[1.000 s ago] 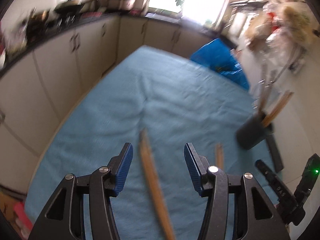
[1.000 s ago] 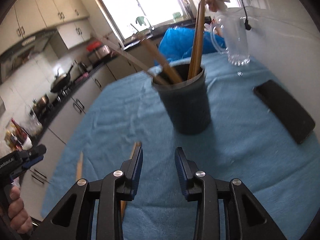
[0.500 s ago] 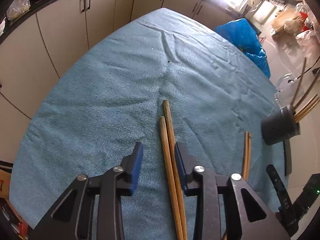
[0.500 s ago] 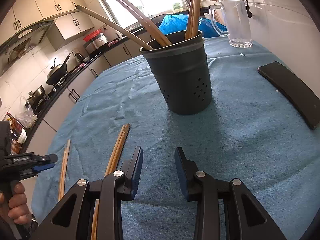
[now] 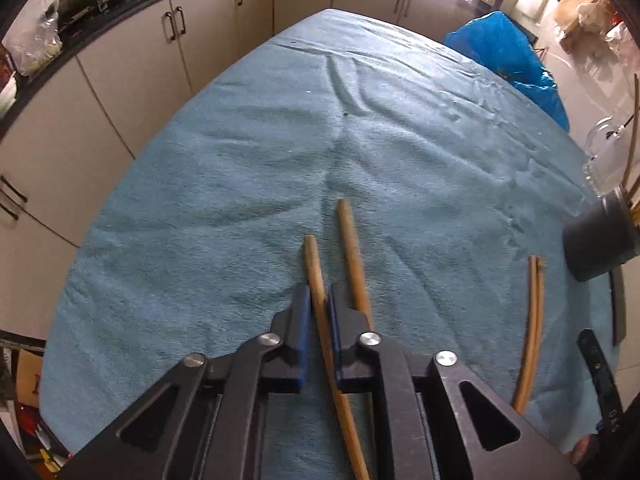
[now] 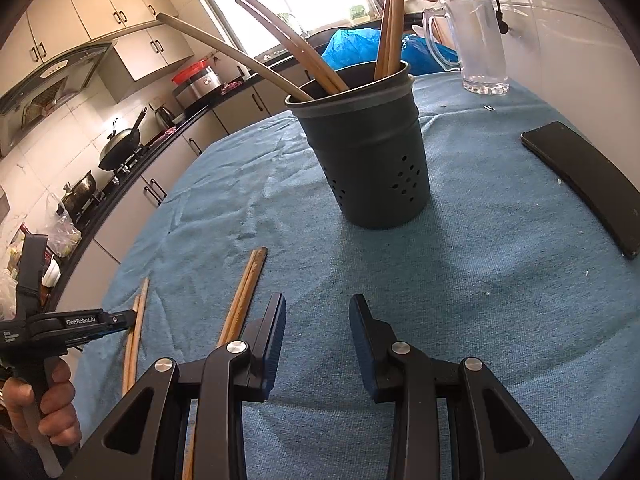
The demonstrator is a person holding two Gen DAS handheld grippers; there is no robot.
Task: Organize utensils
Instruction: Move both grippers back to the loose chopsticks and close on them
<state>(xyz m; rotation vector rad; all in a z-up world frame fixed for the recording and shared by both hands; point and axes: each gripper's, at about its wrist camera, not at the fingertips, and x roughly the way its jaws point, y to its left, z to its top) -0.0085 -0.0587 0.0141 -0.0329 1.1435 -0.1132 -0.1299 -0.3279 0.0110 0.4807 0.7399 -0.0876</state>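
My left gripper [image 5: 319, 300] is shut on a wooden chopstick [image 5: 314, 268] that lies on the blue cloth [image 5: 240, 168]. A second chopstick [image 5: 352, 252] lies just right of it, partly under the right finger. A pair of chopsticks [image 5: 534, 312] lies further right, also seen in the right wrist view [image 6: 248, 284]. The dark grey utensil holder [image 6: 372, 152] stands upright with several chopsticks in it, ahead of my right gripper [image 6: 318, 316], which is open and empty. The left gripper [image 6: 116, 320] shows at the left edge there.
A black phone [image 6: 588, 180] lies right of the holder. A glass pitcher [image 6: 476, 44] stands behind it, with a blue bag [image 5: 508, 52] at the table's far edge. Kitchen cabinets [image 5: 132, 68] run along the left.
My left gripper came down over the two chopsticks and closed on the left one. The right gripper drew back slightly from the holder and stayed open.
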